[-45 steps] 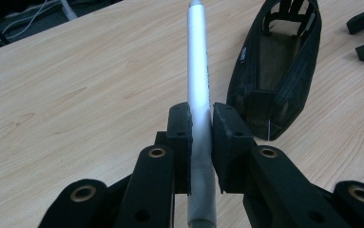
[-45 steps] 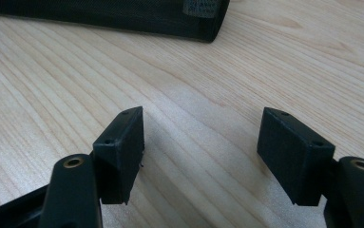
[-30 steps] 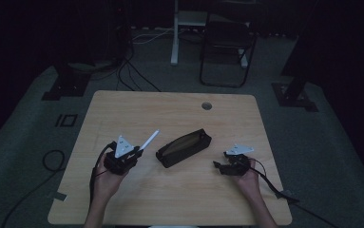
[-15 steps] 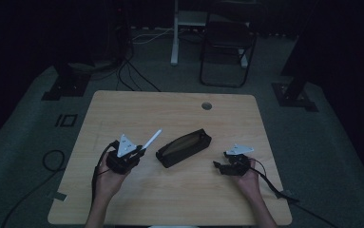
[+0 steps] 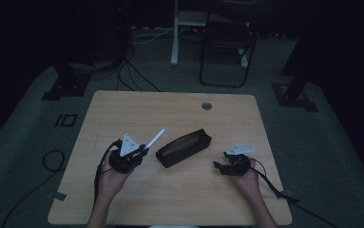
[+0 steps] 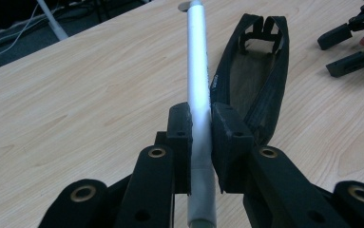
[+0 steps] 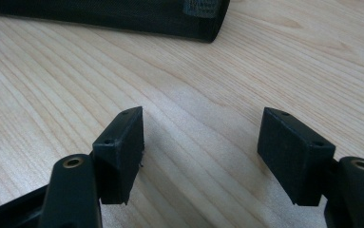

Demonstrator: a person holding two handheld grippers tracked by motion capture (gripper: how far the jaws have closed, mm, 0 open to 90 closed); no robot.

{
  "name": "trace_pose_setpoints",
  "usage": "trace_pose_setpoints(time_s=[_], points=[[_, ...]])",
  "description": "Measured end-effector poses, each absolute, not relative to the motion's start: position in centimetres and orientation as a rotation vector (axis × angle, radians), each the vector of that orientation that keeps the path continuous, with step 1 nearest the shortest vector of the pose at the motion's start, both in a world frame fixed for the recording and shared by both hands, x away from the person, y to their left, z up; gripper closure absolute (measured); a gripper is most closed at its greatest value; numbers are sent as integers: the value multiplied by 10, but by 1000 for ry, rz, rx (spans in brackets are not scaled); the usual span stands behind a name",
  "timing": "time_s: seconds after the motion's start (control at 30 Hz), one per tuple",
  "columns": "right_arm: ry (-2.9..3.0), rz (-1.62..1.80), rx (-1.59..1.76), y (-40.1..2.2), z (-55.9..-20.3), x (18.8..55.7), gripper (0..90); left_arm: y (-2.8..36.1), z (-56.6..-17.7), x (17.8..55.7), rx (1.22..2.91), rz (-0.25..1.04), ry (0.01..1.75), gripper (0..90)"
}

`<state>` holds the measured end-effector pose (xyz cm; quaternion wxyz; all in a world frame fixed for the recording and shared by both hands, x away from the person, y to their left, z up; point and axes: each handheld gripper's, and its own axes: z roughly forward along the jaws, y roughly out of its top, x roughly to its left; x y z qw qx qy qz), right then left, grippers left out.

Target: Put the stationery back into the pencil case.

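High view: holding a white pen (image 5: 154, 140) left of centre in the left gripper (image 5: 139, 153), tip aiming at the open black pouch (image 5: 184, 147) mid-frame, likely for dropping in.

Left gripper view: pinching the pen (image 6: 197, 80) mid-shaft, pouch (image 6: 255, 76) lying upper right.

Right gripper view: resting with jaws spread over bare table (image 7: 208, 85), pouch (image 7: 122, 14) along the top edge, probably waiting to steady it.

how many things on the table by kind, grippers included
Black two-jaw grippers: 2 (left gripper, right gripper)
White cylindrical pen: 1
Black fabric pencil pouch, open: 1
Total: 4
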<state>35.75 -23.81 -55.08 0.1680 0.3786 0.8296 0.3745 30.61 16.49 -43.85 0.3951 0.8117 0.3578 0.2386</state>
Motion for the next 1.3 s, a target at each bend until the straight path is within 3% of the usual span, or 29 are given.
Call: trace_pose_setpoints(time_s=[1.3], points=[[2360, 1065, 1077, -238, -551, 357, 321, 147, -431, 313, 2068, 595, 829, 788]])
